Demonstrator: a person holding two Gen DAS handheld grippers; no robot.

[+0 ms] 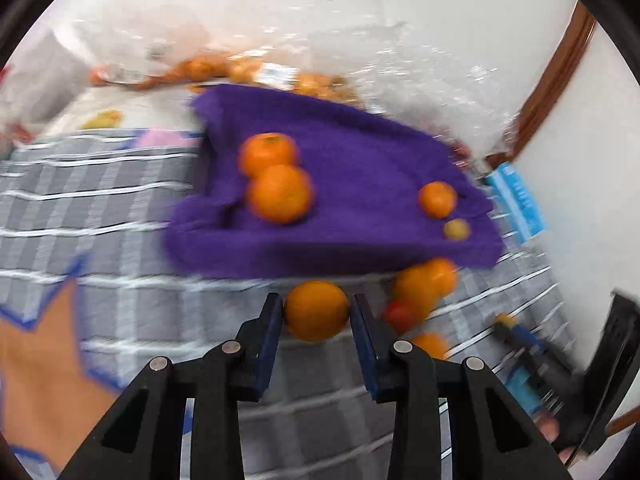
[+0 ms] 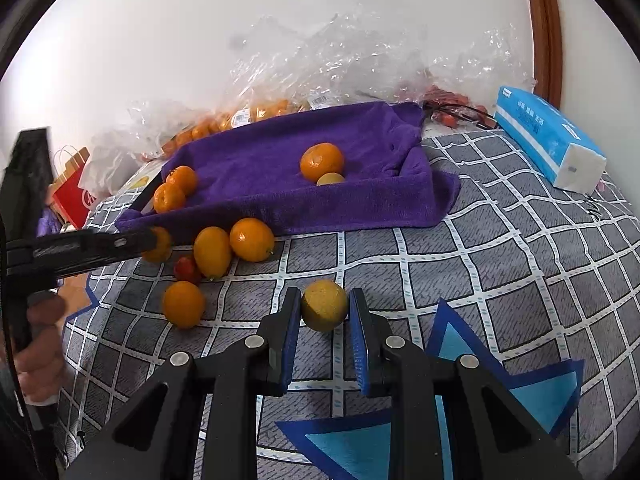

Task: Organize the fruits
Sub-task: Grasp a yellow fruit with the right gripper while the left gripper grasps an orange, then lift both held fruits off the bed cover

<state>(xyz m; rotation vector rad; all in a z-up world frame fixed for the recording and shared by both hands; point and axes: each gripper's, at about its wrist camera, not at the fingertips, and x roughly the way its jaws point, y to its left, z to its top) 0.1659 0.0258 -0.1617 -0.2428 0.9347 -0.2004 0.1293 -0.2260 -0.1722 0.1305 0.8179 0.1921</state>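
Both grippers holding fruit, tray straight ahead.

Left gripper [image 1: 316, 312] is clamped on an orange [image 1: 317, 311], just short of the near edge of the purple-towel tray [image 1: 360, 248]. Right gripper [image 2: 324, 308] is closed on a yellowish lemon-like fruit [image 2: 324, 305], further back from the tray's near edge [image 2: 280, 216], over the checked blanket [image 2: 500, 260]. Loose oranges [image 2: 252, 239] lie on the blanket against that edge. Left is nearer; likely next is lifting over the rim and dropping in by the two oranges [image 1: 276, 178] at the tray's left side.
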